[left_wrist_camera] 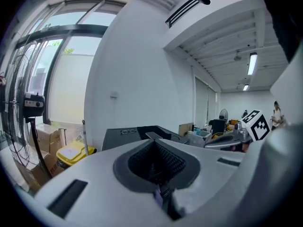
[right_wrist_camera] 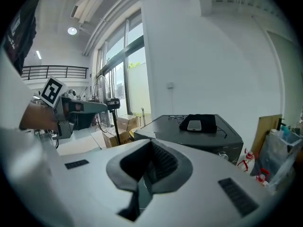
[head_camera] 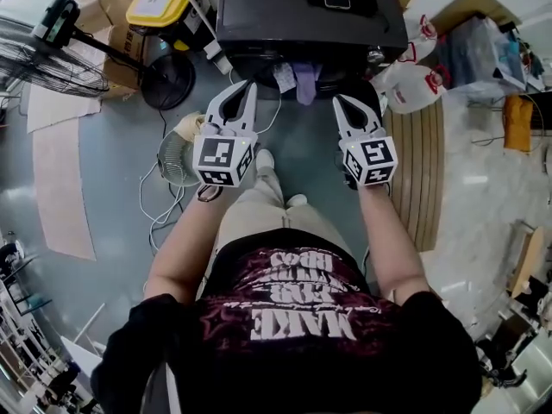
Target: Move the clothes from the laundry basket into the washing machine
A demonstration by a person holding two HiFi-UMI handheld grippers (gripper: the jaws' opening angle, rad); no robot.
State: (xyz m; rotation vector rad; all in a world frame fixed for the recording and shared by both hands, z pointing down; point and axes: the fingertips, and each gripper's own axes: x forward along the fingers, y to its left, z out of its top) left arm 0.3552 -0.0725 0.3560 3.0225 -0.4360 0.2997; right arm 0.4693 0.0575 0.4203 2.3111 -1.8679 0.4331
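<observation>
Between loads, I reckon: my left gripper [head_camera: 245, 86] and right gripper [head_camera: 340, 101] are pinched shut, empty, before the washer [head_camera: 285, 7], clothes [head_camera: 304, 83] hanging from its mouth, which need pushing in next.

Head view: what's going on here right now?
A person stands facing the dark grey washing machine, with a white two-jaw gripper in each hand. The left gripper and the right gripper are held out towards the machine. Both have their jaws together, and nothing hangs from either. Lavender and white clothes hang out of the machine's front opening.
</observation>
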